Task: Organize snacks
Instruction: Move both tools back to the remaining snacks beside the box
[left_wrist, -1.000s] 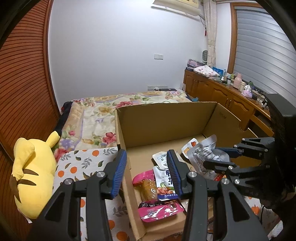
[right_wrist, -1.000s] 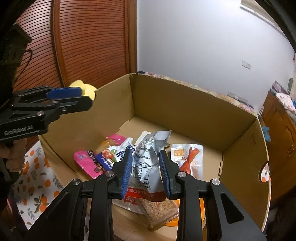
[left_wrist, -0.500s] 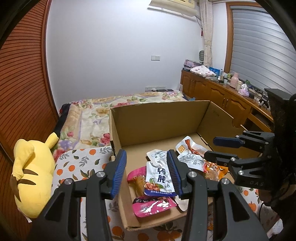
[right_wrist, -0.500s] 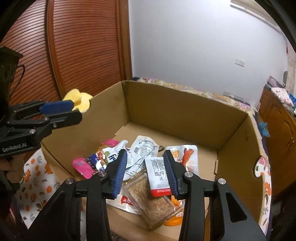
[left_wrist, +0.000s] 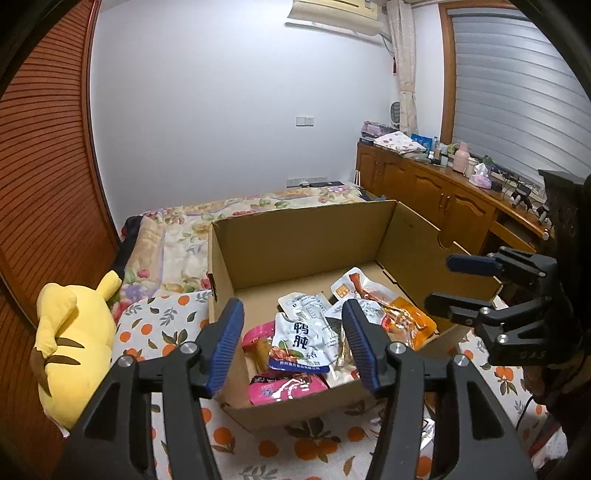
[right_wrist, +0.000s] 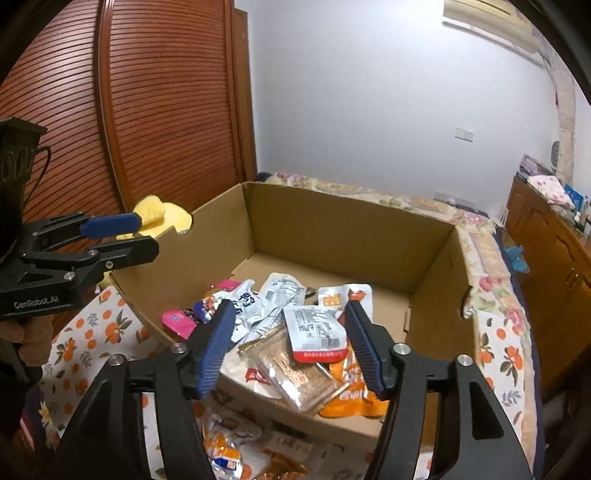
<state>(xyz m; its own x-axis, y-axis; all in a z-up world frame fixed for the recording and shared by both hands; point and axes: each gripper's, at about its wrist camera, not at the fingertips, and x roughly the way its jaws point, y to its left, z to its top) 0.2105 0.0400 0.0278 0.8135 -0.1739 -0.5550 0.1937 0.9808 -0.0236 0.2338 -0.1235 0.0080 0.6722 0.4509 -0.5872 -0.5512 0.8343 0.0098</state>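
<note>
An open cardboard box (left_wrist: 306, 236) (right_wrist: 354, 232) stands on an orange-print cloth and holds several snack packets. A white packet with a red edge (right_wrist: 319, 332) lies on top of a clear pack of brown bars (right_wrist: 295, 373). A white and blue pouch (left_wrist: 299, 341) and a pink packet (left_wrist: 284, 389) lie at the box's near left. My left gripper (left_wrist: 293, 345) is open and empty above the box's near edge. My right gripper (right_wrist: 290, 349) is open and empty above the packets. More snack packets (right_wrist: 225, 443) lie on the cloth outside the box.
A yellow plush toy (left_wrist: 74, 339) sits left of the box. A bed with a floral quilt (left_wrist: 221, 210) lies behind it. A wooden cabinet (left_wrist: 443, 199) with clutter runs along the right wall. A slatted wooden door (right_wrist: 147, 110) is on the left.
My right gripper opened and let go of the silver-white packet, which now lies in the box. Both grippers have drawn back and up from the box.
</note>
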